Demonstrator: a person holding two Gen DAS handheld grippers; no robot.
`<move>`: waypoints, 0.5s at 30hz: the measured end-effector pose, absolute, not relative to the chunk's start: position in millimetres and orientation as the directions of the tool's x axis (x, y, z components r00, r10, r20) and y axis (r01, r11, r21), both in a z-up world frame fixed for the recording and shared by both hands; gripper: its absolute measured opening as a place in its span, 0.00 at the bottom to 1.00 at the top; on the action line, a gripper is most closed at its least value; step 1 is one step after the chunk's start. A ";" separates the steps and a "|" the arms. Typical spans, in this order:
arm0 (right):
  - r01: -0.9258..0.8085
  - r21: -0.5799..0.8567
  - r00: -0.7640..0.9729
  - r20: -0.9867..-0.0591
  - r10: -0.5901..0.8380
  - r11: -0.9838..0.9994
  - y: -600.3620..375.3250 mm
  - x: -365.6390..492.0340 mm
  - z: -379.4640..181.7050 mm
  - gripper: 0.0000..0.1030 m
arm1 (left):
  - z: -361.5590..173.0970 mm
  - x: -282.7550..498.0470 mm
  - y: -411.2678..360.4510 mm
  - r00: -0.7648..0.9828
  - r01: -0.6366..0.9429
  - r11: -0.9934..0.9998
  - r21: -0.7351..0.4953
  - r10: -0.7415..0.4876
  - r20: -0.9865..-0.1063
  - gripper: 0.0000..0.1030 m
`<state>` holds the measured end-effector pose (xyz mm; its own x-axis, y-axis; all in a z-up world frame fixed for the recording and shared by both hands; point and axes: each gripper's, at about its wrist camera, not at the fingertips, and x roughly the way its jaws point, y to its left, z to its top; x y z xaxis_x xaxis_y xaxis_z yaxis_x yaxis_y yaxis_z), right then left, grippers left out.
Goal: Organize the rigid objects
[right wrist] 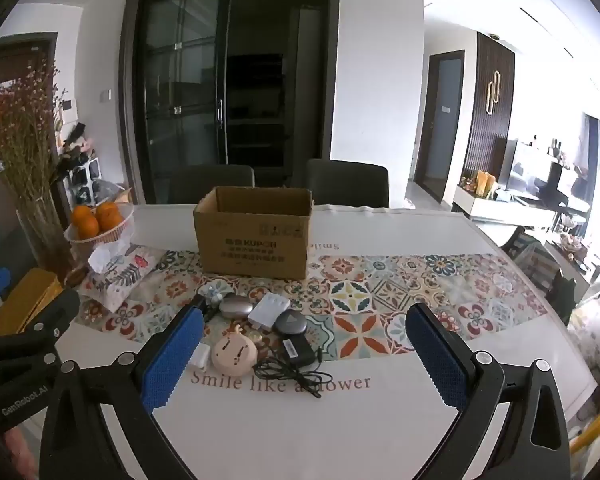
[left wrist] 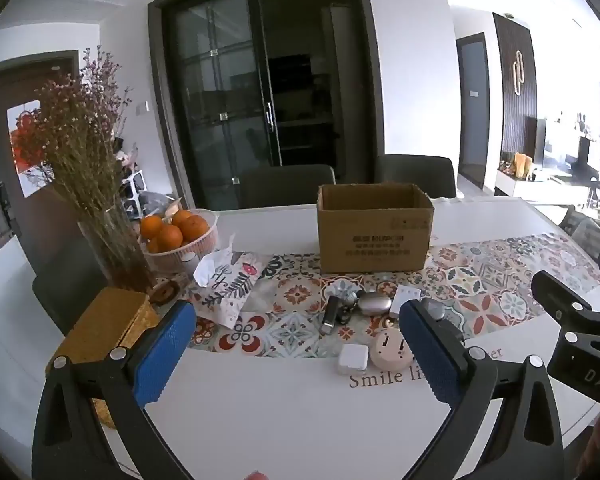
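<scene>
Both spread wide, left gripper (left wrist: pixel 298 344) and right gripper (right wrist: pixel 304 354), nothing pinched. Little gadgets bunched mid-frame below the cardboard box (right wrist: pixel 254 232). Probably light and stiff; pink round case (right wrist: pixel 235 354) (smooth, maybe slippery) best squeezed across its sides.

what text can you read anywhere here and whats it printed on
"Smile like a flower" on the white tablecloth, partly covered by the black cable.
"KUPOH", seemingly, on the cardboard box; the lines under it are too blurred to read.
"GenRobot.AI" on the left hand-held gripper.
"DAS", cut off, on the right hand-held gripper.
</scene>
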<state>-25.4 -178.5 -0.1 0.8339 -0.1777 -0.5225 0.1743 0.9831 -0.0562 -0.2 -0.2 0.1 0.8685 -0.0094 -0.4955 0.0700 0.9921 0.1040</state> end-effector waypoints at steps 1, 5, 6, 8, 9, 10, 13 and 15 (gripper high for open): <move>0.176 -0.046 0.839 -0.515 -0.175 0.983 -178.5 -25.2 -0.1 0.99 | 0.2 -0.5 -0.2 0.868 0.074 0.992 0.102 -0.013 -0.497 1.00; 0.180 -0.037 0.840 -0.514 -0.173 0.983 -179.3 -23.8 -0.2 0.99 | 4.2 2.5 -2.3 0.871 0.070 0.992 0.110 -0.007 -0.492 1.00; 0.179 -0.038 0.839 -0.515 -0.173 0.983 -179.6 -23.6 -0.4 0.99 | 5.7 2.0 -2.4 0.875 0.060 0.992 0.113 0.002 -0.484 1.00; 0.180 -0.042 0.838 -0.518 -0.175 0.983 -180.4 -23.7 -0.6 0.99 | 7.9 5.4 -4.7 0.874 0.059 0.991 0.121 0.007 -0.485 1.00; 0.179 -0.043 0.837 -0.518 -0.175 0.983 -180.8 -23.9 -0.7 0.99 | 9.1 7.0 -5.6 0.874 0.056 0.991 0.122 0.010 -0.485 1.00; 0.178 -0.044 0.835 -0.522 -0.175 0.983 -178.3 -16.8 -1.1 0.99 | 7.2 7.1 -5.2 0.874 0.058 0.991 0.121 0.008 -0.485 1.00; 0.175 -0.047 0.836 -0.521 -0.174 0.983 -183.0 -17.5 -1.0 0.99 | 3.7 4.3 0.6 0.879 0.068 0.991 0.114 -0.005 -0.477 1.00; 0.174 -0.048 0.836 -0.521 -0.173 0.984 -186.6 -18.5 -1.1 0.99 | 4.3 5.0 0.3 0.879 0.067 0.991 0.115 -0.004 -0.477 1.00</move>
